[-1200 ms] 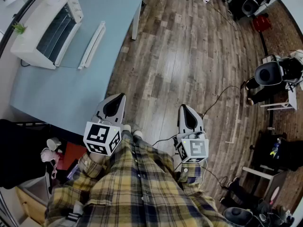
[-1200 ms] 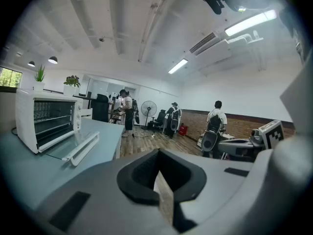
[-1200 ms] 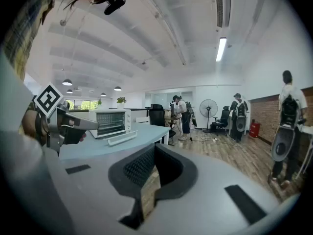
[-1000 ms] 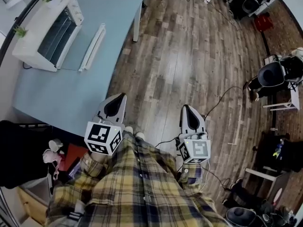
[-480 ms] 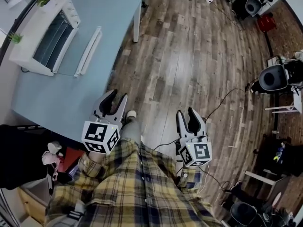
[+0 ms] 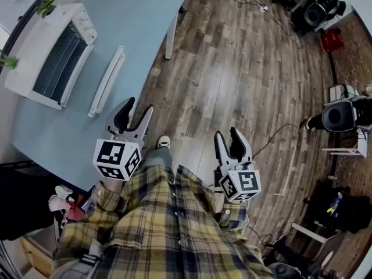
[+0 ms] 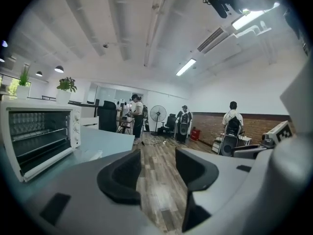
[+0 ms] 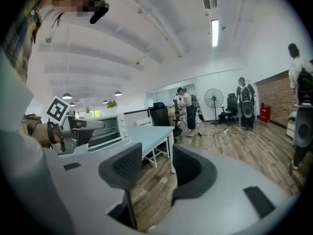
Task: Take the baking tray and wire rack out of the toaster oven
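Observation:
A white toaster oven (image 6: 55, 54) stands at the back left of the pale blue table (image 6: 139, 16), its glass door folded down flat with the white handle (image 6: 106, 80) toward me. In the left gripper view the oven (image 7: 39, 136) shows wire rack bars (image 7: 36, 143) inside; I cannot make out a tray. My left gripper (image 6: 135, 112) hovers over the table's near edge, well short of the oven. My right gripper (image 6: 228, 136) is over the wooden floor to the right. Both have just been opening their jaws, and nothing is between them (image 7: 157, 163) (image 8: 156, 165).
Two small potted plants (image 6: 46, 2) sit on and beside the oven. A table leg (image 6: 170, 39) stands at the right corner. Cables (image 6: 273, 135) trail over the floor, office chairs (image 6: 340, 115) stand at the right, and several people (image 7: 234, 124) are far across the room.
Both grippers went from shut to open. Both moved forward toward the table, and the left one now reaches over its near edge.

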